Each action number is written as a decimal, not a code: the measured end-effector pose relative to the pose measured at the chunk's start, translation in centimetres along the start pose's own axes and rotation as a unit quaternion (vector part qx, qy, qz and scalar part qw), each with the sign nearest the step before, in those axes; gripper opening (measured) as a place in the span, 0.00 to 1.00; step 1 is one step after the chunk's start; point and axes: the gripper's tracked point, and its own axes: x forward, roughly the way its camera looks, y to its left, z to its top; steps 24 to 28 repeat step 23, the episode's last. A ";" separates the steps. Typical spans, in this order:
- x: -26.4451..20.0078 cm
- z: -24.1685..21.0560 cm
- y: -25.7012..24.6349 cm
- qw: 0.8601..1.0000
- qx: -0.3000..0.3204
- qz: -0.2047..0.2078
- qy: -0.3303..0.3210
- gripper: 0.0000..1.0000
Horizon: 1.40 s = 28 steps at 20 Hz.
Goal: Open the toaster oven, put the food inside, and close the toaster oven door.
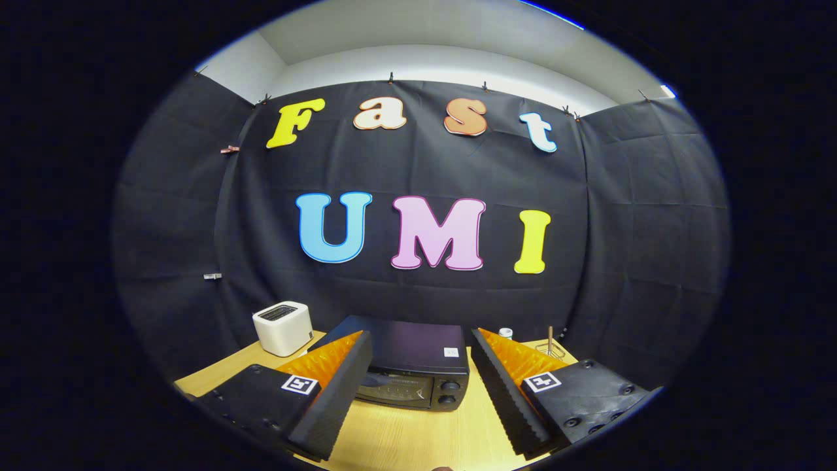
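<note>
I held the tool (421,356) released, fingers spread, with the toaster oven (409,369) straight ahead between them, door shut, facing me.

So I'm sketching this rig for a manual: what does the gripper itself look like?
The gripper has two wedge-shaped fingers with ribbed, sawtooth inner pads. Each sits on a black block with round screw heads and a square black-and-white marker tag. No cables or sleeves are visible.
</note>
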 end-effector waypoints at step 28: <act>-0.3 2.6 -7.0 0.997 0.024 -0.066 -0.036 0.97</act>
